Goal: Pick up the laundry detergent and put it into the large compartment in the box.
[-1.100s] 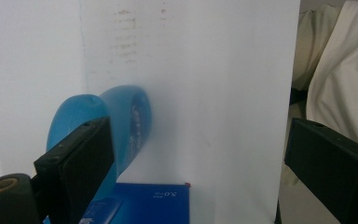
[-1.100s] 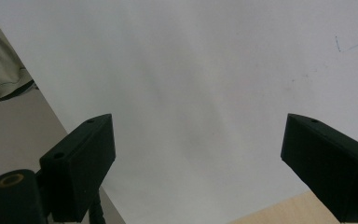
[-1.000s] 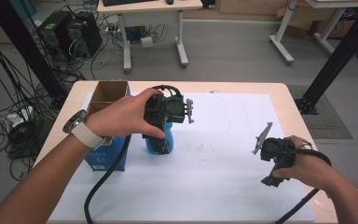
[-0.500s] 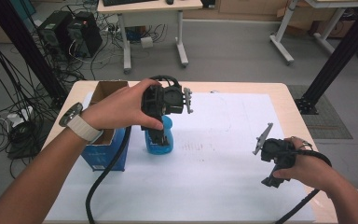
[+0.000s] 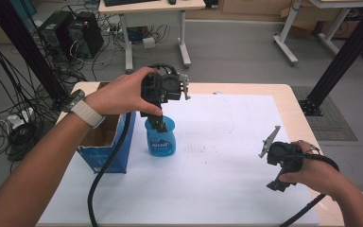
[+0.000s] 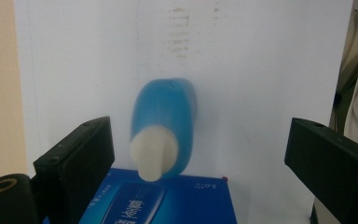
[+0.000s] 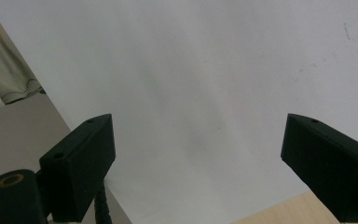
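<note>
While the blue carton stands at the tabletop's left edge, the blue bottle stands just beside it, under the released left tool. Risk: a jaw clips the cap and topples it. Right tool: released, empty, well apart.

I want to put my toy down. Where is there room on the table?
The white sheet is bare between the blue bottle and the right gripper, and along the near edge. It is crowded on the left by the blue box, bottle and left gripper.
</note>
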The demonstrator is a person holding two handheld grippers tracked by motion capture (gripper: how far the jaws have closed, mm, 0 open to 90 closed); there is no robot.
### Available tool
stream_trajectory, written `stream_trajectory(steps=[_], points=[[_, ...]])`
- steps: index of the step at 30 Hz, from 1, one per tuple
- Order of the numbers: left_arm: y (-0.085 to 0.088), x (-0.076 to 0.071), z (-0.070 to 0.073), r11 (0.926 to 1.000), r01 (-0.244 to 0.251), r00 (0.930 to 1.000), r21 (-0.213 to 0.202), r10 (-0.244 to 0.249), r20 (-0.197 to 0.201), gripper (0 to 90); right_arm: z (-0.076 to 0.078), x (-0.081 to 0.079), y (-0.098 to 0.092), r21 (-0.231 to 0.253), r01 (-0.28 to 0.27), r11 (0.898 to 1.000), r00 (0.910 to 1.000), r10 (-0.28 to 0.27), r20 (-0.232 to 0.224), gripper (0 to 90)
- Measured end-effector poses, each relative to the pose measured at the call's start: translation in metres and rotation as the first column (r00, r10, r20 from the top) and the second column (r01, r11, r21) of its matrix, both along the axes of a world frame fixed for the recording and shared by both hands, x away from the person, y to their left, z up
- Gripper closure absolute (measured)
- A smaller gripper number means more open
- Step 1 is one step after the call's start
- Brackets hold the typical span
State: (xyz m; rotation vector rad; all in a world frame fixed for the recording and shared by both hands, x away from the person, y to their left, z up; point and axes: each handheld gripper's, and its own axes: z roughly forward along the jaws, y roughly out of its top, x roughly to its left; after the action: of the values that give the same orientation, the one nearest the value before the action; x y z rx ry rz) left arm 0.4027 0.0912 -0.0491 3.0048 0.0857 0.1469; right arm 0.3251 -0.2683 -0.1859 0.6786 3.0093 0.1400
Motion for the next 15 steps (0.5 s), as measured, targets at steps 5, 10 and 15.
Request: stream_trajectory(steps=[5,10,15], points=[[0.003,0.013,-0.007,0.9998,0.003,1.0,0.02,-0.003,-0.004,8.5,0.0,-0.001,-0.001,0.003,0.007,1.0,1.0,-0.007,-0.002,9.1],[0.003,0.026,-0.016,0.9994,0.021,0.9996,0.028,-0.02,-0.022,8.6,-0.001,-0.001,-0.002,0.006,0.015,1.0,0.9999,-0.015,-0.002,9.1],[-0.004,0.033,-0.027,0.9981,0.024,0.9994,0.057,-0.023,-0.027,8.7,-0.004,-0.001,0.0,0.007,0.025,1.0,0.9996,-0.025,-0.011,9.1]])
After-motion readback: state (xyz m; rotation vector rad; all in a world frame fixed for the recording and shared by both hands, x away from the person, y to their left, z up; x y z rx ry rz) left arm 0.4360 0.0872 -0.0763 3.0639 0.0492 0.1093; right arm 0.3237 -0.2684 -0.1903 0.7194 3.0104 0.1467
